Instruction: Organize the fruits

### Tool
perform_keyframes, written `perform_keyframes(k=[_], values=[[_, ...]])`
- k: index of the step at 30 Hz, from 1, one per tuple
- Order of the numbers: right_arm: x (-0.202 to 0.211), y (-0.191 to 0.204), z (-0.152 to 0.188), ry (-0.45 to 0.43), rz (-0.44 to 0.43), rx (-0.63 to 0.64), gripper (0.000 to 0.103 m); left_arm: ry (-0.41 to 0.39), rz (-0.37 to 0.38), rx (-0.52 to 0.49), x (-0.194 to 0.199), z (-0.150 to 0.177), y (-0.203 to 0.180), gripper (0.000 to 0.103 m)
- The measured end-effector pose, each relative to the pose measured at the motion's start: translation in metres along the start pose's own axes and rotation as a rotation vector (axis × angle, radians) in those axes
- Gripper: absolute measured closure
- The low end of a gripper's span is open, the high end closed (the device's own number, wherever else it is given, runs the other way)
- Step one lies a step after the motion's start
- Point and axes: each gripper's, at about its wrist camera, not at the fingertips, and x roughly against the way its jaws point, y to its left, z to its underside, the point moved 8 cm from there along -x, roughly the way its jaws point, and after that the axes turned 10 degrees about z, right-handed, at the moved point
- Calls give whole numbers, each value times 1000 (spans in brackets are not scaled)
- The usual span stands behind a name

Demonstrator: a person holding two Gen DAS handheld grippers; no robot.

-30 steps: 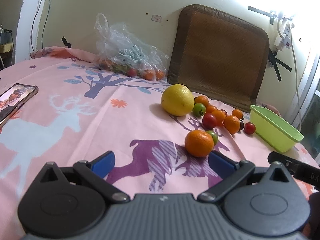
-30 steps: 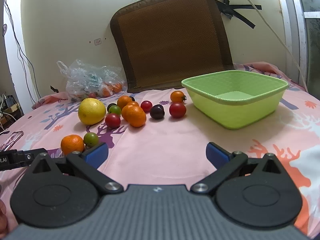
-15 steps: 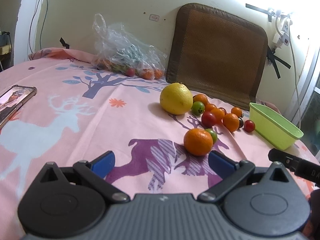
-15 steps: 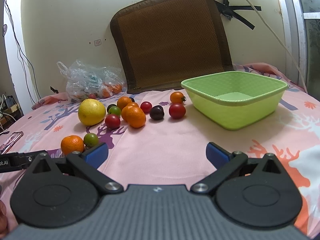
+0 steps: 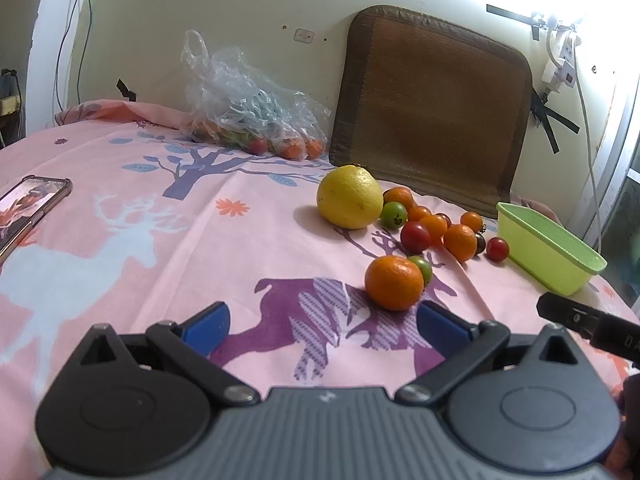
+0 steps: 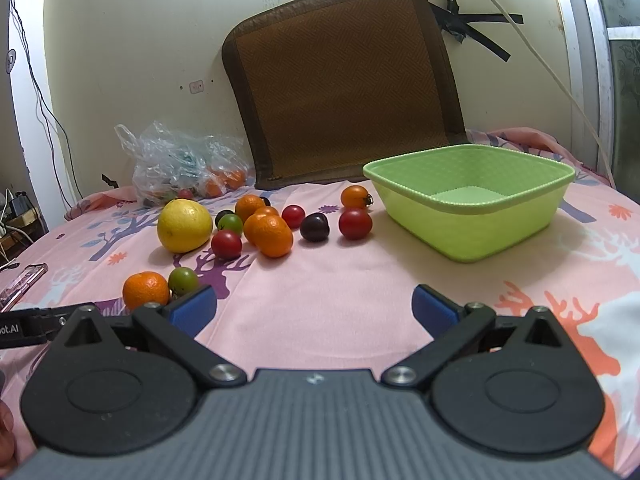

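Note:
Loose fruit lies on a pink printed bedsheet: a big yellow lemon (image 5: 349,196) (image 6: 184,225), several oranges and red, green and dark tomatoes (image 6: 272,224). The nearest orange (image 5: 394,282) (image 6: 145,290) sits just ahead of my left gripper's right fingertip, with a green tomato (image 5: 422,267) (image 6: 183,279) touching it. An empty lime-green basket (image 6: 472,216) (image 5: 548,252) stands right of the fruit. My left gripper (image 5: 322,322) is open with nothing between its blue pads. My right gripper (image 6: 314,310) is open too, facing bare sheet short of the basket.
A clear plastic bag (image 5: 248,116) with more fruit lies against the wall beside a brown woven cushion (image 5: 432,108). A phone (image 5: 30,204) lies at the left edge of the sheet. Cables and a power strip (image 5: 560,64) hang on the wall at right.
The left wrist view has shifted slightly, so the fruit sits a little lower and further left in frame. Both grippers stay open and the right view is almost unchanged.

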Motion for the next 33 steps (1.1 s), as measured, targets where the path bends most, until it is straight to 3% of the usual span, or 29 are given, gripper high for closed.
perform_keyframes(k=[21,28,31,33], values=[[0,1,0,-10,-7,-1,0,-5,2,-22,1,0,-4,0],[-1,-1,-6,-12,-27,37,1,12,110,-113,1,-8,-28,0],[-3,1,-13,-19,-52,77,14,60,139,-161,-9,-8,-40,0],[-8,6,-18,-3,-83,108,29,91,148,-177,-17,-10,-43,7]])
